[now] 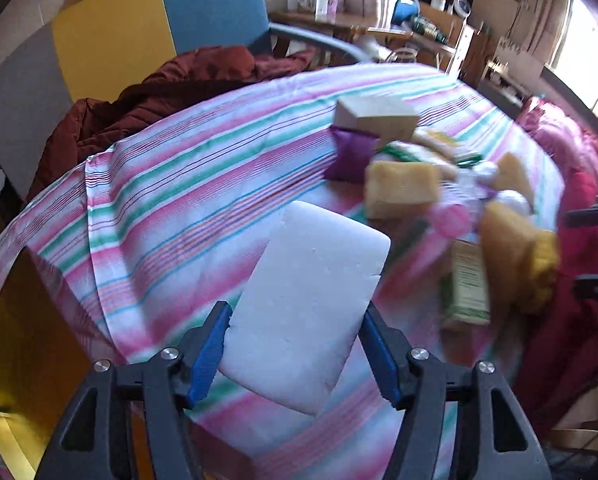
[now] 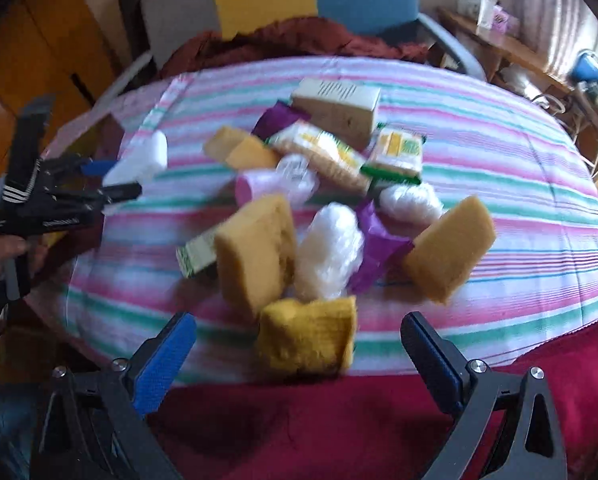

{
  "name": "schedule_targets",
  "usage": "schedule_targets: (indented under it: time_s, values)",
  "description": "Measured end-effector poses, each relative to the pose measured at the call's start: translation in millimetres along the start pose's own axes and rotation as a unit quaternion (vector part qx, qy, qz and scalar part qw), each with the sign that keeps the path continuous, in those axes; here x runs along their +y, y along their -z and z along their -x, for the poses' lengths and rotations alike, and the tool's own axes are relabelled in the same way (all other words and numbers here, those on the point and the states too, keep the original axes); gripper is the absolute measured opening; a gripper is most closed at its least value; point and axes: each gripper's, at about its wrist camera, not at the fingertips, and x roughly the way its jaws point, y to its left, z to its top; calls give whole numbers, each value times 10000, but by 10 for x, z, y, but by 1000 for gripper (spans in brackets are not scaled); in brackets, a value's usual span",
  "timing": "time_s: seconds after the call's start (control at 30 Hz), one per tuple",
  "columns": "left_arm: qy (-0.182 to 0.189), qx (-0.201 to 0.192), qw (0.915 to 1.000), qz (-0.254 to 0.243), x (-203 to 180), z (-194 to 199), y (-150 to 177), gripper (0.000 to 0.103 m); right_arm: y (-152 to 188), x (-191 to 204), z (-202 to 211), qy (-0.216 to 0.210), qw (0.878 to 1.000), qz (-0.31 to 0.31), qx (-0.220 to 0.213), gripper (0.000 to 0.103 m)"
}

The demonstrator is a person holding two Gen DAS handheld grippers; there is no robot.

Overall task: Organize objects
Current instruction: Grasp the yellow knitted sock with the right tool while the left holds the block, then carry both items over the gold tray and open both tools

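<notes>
As the left wrist sees it: the left tool [image 1: 297, 312] has the white foam block [image 1: 311, 292] between its blue pads, well apart from the pile [image 1: 439, 184] of sponges and packets further across the desk [image 1: 159, 200].
Left tool, opening: about two-thirds open, a pad against each long edge of the block; it looks gripped, tilted over the near edge of the striped cloth.
Step in hand: most likely carrying the block to a spot of its own, away from the heap.
Next move calls for: a level set-down on bare cloth, then widening the pads.
As the right wrist sees it: the right tool [image 2: 298, 320] stands wide open and holds nothing.
Nearest thing: a mustard-yellow sponge [image 2: 309, 336] lies just ahead between the open fingers, untouched, at the near edge of the pile.
</notes>
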Motion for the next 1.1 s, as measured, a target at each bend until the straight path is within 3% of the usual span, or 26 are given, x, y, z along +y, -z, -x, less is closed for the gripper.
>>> schedule_targets:
  time_s: [0.1,0.27,0.3,0.4,0.43,0.53,0.77,0.9,1.1]
  values:
    - [136,-162,9997,124,-49,162,115,66,10,-4,-134,283,9980,157,541,103]
    - [257,-378,9985,311,-85,340,263,66,-44,81,-325,313,9932,376,1057,93]
    - [273,-435,9980,356,-95,384,296,66,-57,105,-383,356,9921,431,1126,86]
    - [311,-522,9968,517,-91,491,393,66,-38,185,-534,672,9872,613,1312,50]
    - [334,-567,9962,573,-87,538,435,66,-24,197,-535,714,9870,635,1291,48]
    - [367,-722,9936,781,-14,694,559,66,-2,219,-366,765,9901,595,1015,38]
    - [330,-1086,9801,1631,357,1042,889,66,-66,371,314,841,9948,579,-45,30]
    - [-1,-1217,9686,2168,633,1225,1138,66,-219,753,523,148,9944,799,-677,30]
    - [-736,-1304,9423,2994,1055,1480,1604,67,-528,1812,314,-961,9787,1518,-994,30]
